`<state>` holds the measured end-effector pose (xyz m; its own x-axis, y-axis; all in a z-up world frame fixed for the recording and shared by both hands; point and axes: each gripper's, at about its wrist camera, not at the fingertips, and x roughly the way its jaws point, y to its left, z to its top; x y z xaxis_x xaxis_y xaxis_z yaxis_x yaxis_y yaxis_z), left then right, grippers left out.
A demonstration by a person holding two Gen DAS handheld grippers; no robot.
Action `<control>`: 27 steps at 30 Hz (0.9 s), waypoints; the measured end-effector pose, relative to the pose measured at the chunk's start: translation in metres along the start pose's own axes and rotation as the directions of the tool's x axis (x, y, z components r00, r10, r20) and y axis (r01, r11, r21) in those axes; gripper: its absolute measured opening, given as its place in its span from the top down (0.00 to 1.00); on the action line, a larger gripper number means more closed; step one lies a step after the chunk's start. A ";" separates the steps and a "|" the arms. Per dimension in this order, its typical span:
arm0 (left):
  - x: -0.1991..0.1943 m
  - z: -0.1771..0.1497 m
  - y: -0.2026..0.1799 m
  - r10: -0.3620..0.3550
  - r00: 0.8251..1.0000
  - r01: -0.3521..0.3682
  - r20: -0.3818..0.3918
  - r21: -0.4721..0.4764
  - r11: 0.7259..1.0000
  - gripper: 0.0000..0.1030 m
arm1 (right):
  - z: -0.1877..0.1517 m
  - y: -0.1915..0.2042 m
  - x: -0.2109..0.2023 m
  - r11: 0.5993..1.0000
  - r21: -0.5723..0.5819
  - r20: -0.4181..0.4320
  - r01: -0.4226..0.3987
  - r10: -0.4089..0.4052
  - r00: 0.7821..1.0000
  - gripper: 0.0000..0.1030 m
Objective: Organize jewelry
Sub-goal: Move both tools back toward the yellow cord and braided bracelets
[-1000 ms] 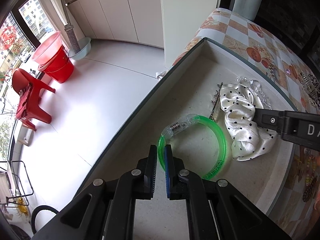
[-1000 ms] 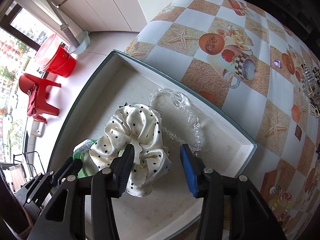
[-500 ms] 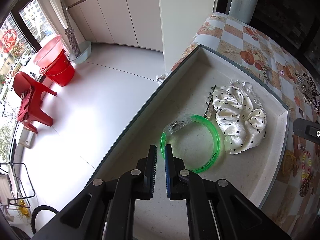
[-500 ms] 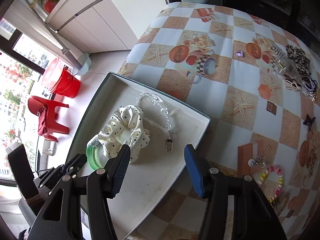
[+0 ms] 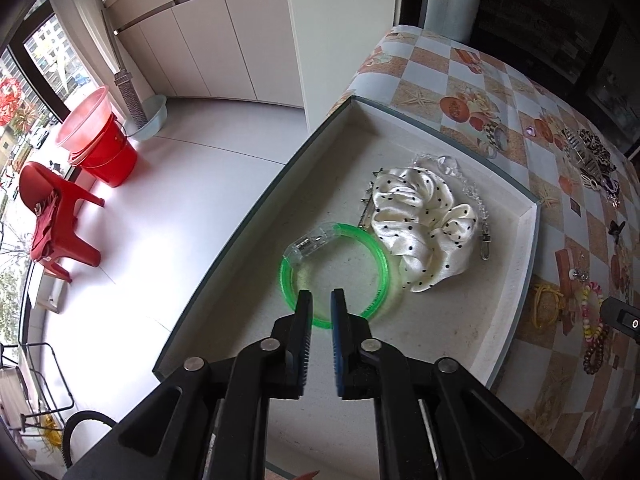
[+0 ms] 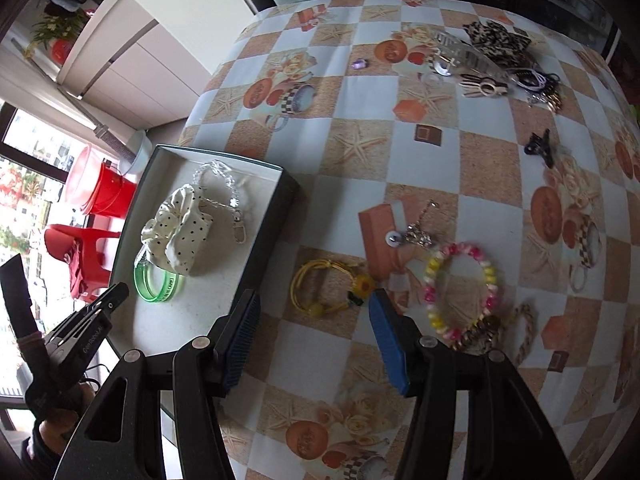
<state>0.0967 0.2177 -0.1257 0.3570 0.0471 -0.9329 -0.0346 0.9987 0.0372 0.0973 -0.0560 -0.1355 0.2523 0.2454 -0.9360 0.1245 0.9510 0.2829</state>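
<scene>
Left tool (image 5: 321,297) jaws opening, green bracelet (image 5: 334,270) beneath, unpinched; right tool (image 6: 314,312) spread.

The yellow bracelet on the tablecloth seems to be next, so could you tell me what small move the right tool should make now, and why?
Probably lower the right tool straight onto the yellow bracelet. Its jaws are open and empty, the bracelet lies just ahead between them, outside the tray, which already holds the green bangle and scrunchie.
</scene>
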 end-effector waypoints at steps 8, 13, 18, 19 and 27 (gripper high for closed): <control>-0.019 0.005 -0.048 -0.027 0.998 0.020 0.055 0.124 0.992 0.00 | -0.021 -0.045 -0.018 0.996 0.087 0.019 0.031 -0.033 0.999 0.26; -0.022 0.005 -0.087 -0.066 0.997 0.055 0.048 0.202 0.978 0.00 | -0.032 -0.074 -0.028 0.987 0.153 0.028 0.055 -0.060 0.998 0.19; -0.029 -0.009 -0.119 -0.105 0.994 0.093 0.034 0.253 0.963 0.00 | -0.040 -0.101 -0.033 0.976 0.209 0.034 0.062 -0.071 0.997 0.16; -0.029 -0.011 -0.125 -0.115 0.993 0.104 0.026 0.261 0.960 0.00 | -0.041 -0.106 -0.034 0.974 0.218 0.034 0.064 -0.073 0.997 0.16; -0.024 -0.024 -0.162 -0.171 0.985 0.173 -0.035 0.324 0.930 0.00 | -0.052 -0.134 -0.033 0.962 0.260 0.015 0.079 -0.085 0.996 0.16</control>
<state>0.0713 0.0541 -0.1176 0.3250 -0.1255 -0.9374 0.3322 0.9431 -0.0111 0.0222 -0.1820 -0.1541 0.2552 0.1605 -0.9535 0.3892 0.8857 0.2532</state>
